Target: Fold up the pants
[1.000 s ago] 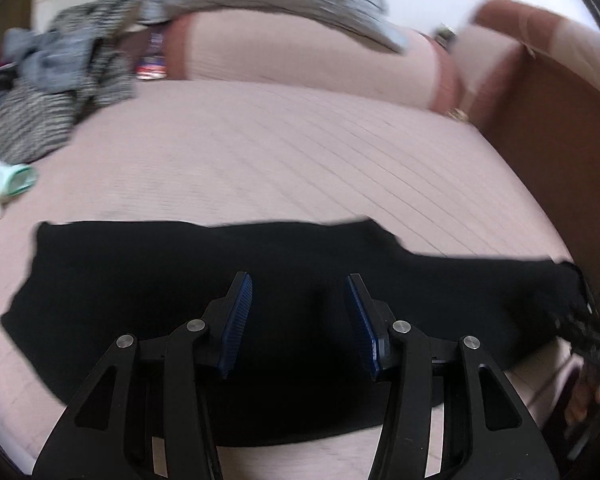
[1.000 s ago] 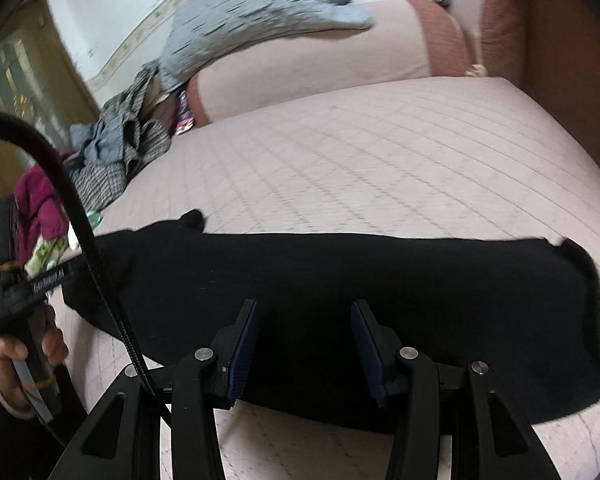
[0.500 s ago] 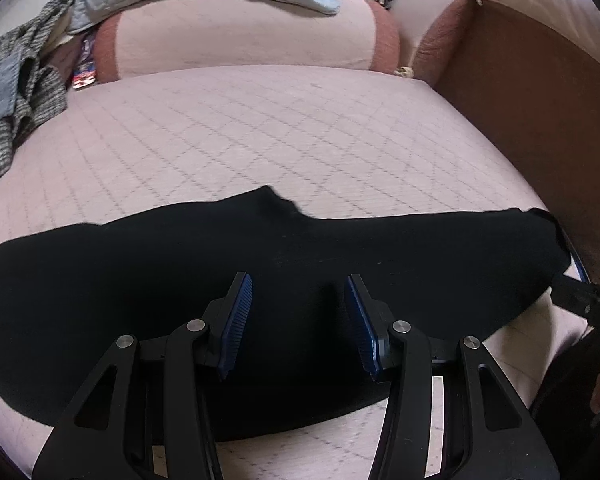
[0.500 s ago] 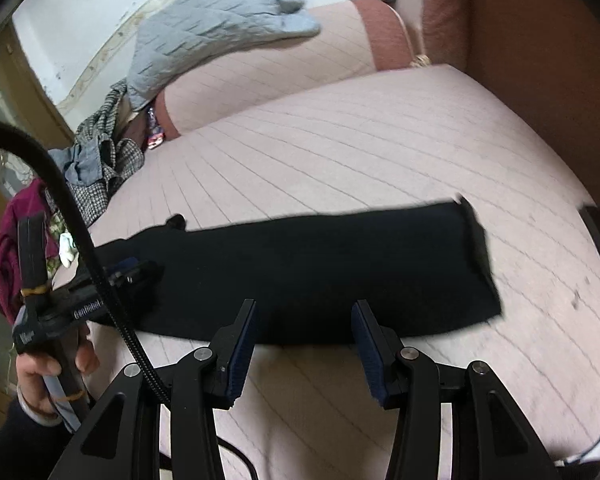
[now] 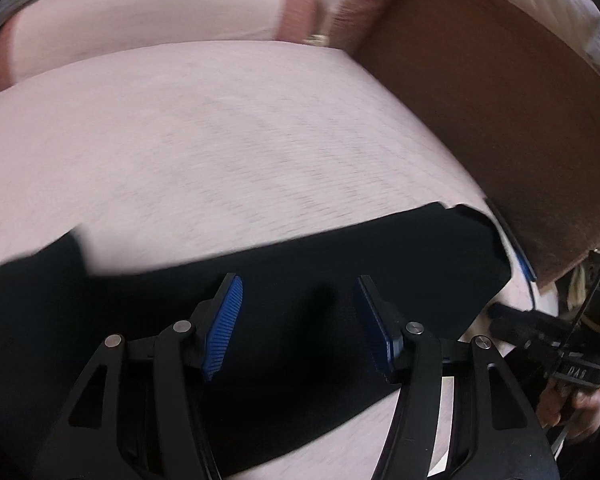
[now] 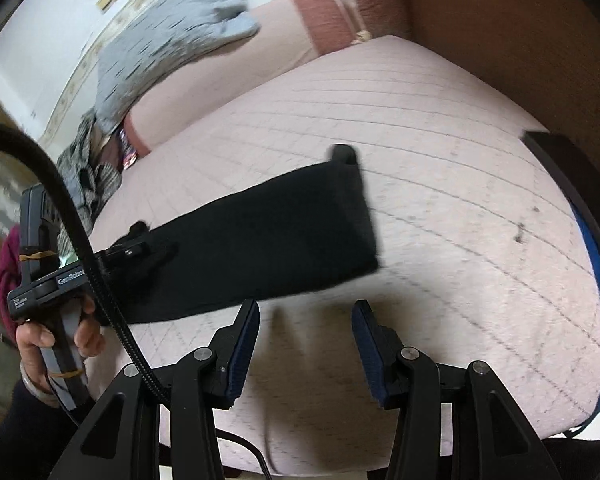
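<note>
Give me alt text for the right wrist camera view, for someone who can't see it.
Black pants lie in a long folded strip on a pink quilted bed. In front, the right gripper hangs open and empty just short of the strip, while the left gripper, held in a hand, reaches the strip's left end. Gray clothes are piled behind.

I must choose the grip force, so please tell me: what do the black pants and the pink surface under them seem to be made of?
Black pants: probably a soft matte knit or cotton. There is no shine, and they lie limp and flat.
Pink surface: seems to be quilted, padded fabric, with a matte finish and stitched diamond lines. The exact fibre cannot be told for either.
</note>
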Motion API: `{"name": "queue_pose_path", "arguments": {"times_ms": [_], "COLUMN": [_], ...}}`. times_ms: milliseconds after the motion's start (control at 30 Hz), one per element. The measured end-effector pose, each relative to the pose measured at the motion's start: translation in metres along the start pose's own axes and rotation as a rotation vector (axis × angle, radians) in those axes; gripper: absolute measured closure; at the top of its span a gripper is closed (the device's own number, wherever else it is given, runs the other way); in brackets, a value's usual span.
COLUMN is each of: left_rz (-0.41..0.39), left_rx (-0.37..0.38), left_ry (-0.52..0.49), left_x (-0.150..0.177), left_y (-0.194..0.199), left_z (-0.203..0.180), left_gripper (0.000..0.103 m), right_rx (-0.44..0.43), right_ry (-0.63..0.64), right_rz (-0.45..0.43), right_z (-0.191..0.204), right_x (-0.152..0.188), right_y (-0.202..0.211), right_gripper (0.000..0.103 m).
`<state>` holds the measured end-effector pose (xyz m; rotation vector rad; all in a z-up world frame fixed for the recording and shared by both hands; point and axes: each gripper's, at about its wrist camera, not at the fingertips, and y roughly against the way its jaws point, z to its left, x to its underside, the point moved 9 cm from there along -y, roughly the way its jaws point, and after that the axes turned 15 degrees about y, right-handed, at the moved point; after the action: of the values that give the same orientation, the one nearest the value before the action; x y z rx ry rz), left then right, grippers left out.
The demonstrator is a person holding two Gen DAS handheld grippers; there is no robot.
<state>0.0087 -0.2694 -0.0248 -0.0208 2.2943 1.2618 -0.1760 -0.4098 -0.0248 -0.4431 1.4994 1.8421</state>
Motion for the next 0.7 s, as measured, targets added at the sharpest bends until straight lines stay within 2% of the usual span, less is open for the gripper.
{"name": "queue_pose_path", "arguments": {"times_ms": [267,400,500,567,633,700], "left_rz": [0.083,0.088,0.093,0.071,0.069,0.072], "left_rx": [0.081,0.076,0.034,0.006,0.026,0.029], "left_ry": [-0.119,-0.206,-0.266,-0.281,-0.271,-0.25], "left_x": [-0.01,-0.01,-0.007,-0.012,-0.012,-0.013], "left_y": [-0.035,-0.041,-0.048,-0.053,-0.049,-0.048], "left_z": [-0.065,-0.083,-0.086,-0.084,-0.079,-0.07], "left_gripper": [0.045,0.045,0.045,0.045,0.045,0.045], "right_rx": [-0.04,-0.037,-0.043,-0.018,0.02,0.009], "right_ry": [0.006,0.013,-0.005,-0.004,0.031,0.032], "right_rz": [-0.04,-0.051,-0.065,-0.068,-0.112,-0.164], "right_z": [-0.001,-0.001,-0.003,-0.007,-0.009,-0.013], "right_x": [-0.007,-0.011,-0.01,-0.014,-0.023,-0.034], "right_y": [-0.002,-0.009,-0.008,-0.003,0.014,0.029], "right_gripper": [0.057,0.057,0.057,0.057,0.057,0.057]}}
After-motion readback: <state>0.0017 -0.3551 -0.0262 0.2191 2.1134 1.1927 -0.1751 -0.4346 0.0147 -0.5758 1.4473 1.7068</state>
